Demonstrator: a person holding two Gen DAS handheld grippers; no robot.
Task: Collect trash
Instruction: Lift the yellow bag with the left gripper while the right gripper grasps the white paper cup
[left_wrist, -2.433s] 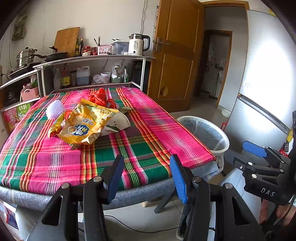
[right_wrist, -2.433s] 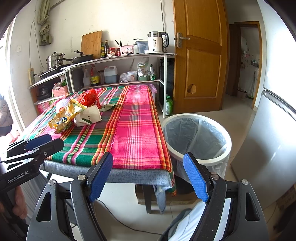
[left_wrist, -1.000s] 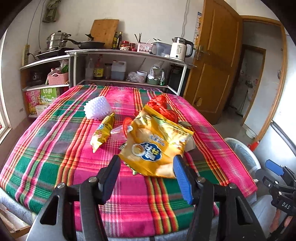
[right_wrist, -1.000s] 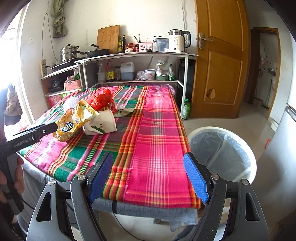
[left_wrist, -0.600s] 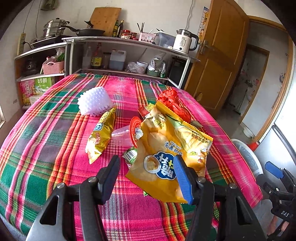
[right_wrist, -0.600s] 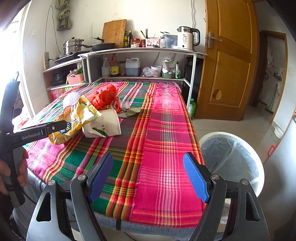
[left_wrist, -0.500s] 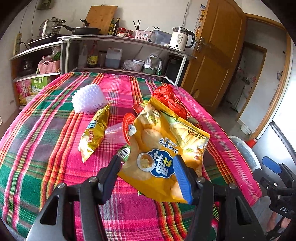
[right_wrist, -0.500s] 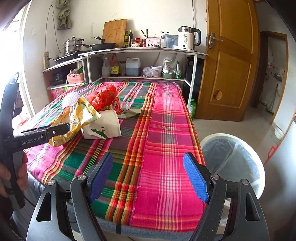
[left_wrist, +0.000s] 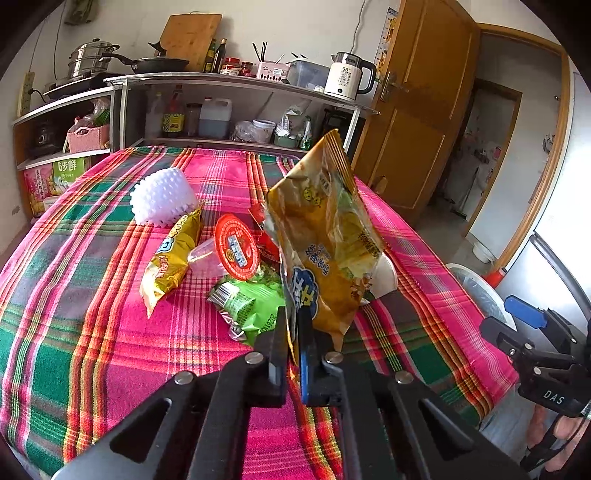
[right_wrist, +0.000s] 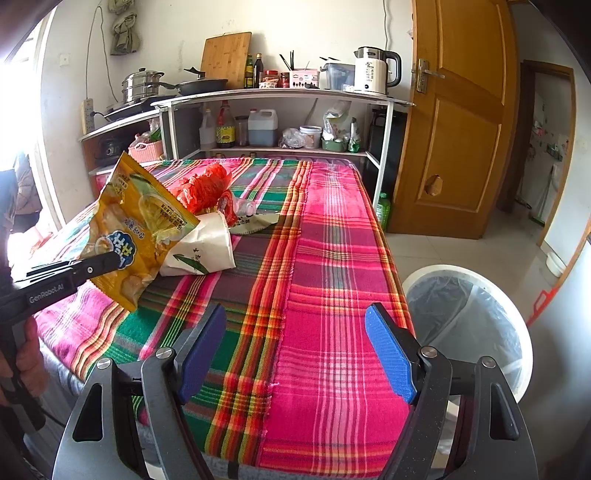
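The left gripper (left_wrist: 293, 332) is clamped on the lower corner of a large yellow chip bag (left_wrist: 325, 236), which stands up off the plaid tablecloth (left_wrist: 92, 295) with its top end in the air. On the cloth beyond it lie a green snack wrapper (left_wrist: 251, 302), a clear plastic cup with a red foil lid (left_wrist: 229, 251), a small yellow snack packet (left_wrist: 171, 254) and a white knobbly foam sleeve (left_wrist: 162, 197), all grouped near the middle of the table. A white paper bag (right_wrist: 205, 249) rests just beside the lifted chip bag, with a crumpled red plastic bag (right_wrist: 203, 188) behind it. The right gripper (right_wrist: 295, 354) hovers above the table's near edge with its 2 blue-padded fingers spread wide, holding nothing. A white trash bin with a clear liner (right_wrist: 469, 325) stands on the floor off the table's right side, well apart from the chip bag.
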